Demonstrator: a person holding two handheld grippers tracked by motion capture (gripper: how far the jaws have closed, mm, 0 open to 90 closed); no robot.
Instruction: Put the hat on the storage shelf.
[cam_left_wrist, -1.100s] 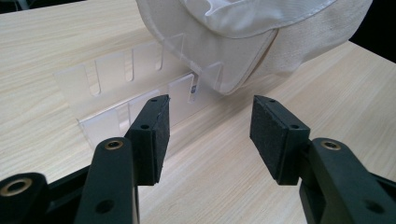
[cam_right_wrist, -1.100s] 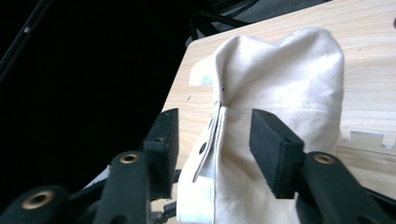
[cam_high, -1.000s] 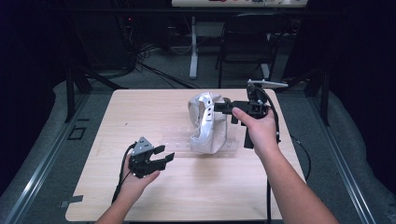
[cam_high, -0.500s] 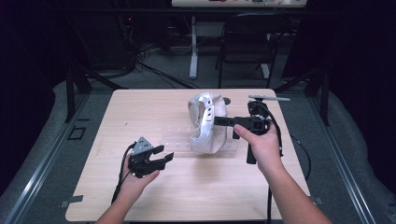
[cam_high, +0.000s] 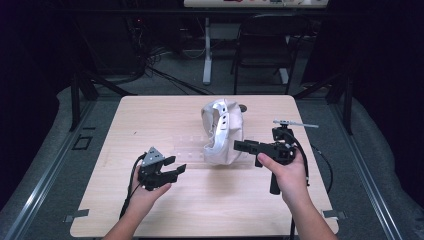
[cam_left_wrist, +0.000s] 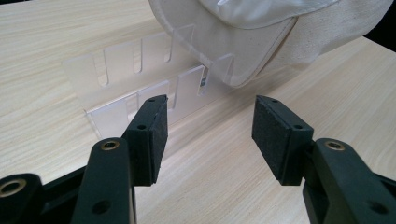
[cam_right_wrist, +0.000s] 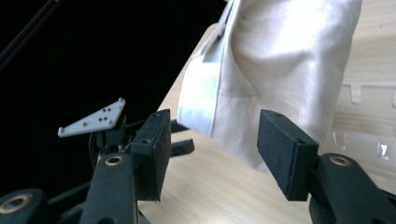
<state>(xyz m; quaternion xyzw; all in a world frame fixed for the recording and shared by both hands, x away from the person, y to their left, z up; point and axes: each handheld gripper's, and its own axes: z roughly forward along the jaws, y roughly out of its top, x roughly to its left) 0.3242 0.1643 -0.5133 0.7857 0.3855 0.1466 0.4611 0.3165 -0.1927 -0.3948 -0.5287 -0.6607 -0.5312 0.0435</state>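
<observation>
The left hand (cam_high: 145, 192) comes up from the near edge and holds the left gripper (cam_high: 172, 169) low over the wooden table (cam_high: 150, 115), jaws pointing right toward the middle and standing wide apart with nothing between them. The right hand (cam_high: 285, 172) grips the right gripper (cam_high: 240, 145) by its handle, jaws pointing left, also wide apart and empty, their tips just beside the cream cloth cap (cam_high: 222, 132). The cap rests at the table's centre on a clear plastic rack (cam_high: 187, 148).

The left gripper view brings out the rack's slotted walls (cam_left_wrist: 140, 84), faint from above, with the cap's brim (cam_left_wrist: 243, 51) resting over them. The right gripper view shows the cap's folded band (cam_right_wrist: 201, 88) and the left gripper's grey plate (cam_right_wrist: 95, 116) beyond the jaws.

No writing is readable on the cap or rack
</observation>
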